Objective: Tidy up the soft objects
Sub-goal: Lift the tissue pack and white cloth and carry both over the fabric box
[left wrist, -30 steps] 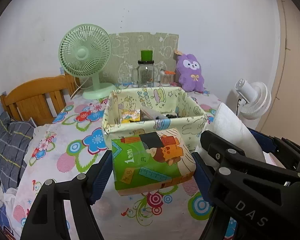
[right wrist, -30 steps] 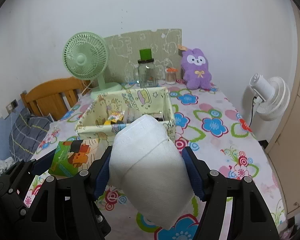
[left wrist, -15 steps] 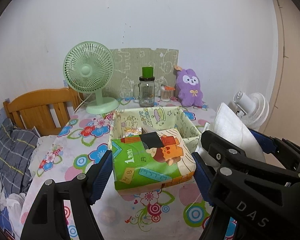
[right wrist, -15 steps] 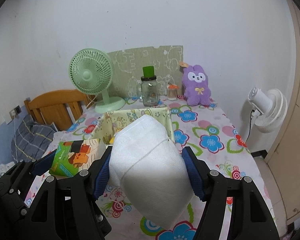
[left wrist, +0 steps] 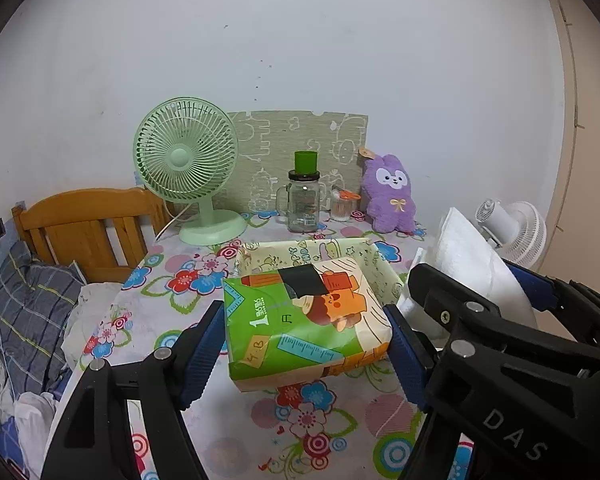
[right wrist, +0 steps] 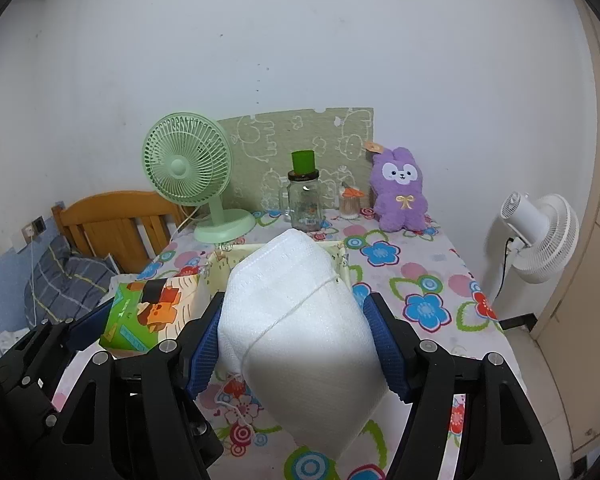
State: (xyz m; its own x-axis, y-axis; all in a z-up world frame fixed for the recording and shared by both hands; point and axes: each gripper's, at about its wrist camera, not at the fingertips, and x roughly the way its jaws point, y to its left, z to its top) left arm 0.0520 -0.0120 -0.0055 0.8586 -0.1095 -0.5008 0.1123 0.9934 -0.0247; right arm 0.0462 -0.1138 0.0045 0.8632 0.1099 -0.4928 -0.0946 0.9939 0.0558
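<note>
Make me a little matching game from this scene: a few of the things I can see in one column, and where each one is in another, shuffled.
Things:
1. tissue pack
2. white bundle
3. purple plush bunny
4. green cup

Places:
A. sitting at the back of the table, by the wall
B. clamped in the right tool
C. upside down on top of the glass jar
D. clamped in the left tool

Pairs: 1-D, 2-B, 3-A, 4-C

The green-and-orange printed tissue pack and white quilted bundle hide most of the pale patterned fabric basket (contents unseen).
</note>
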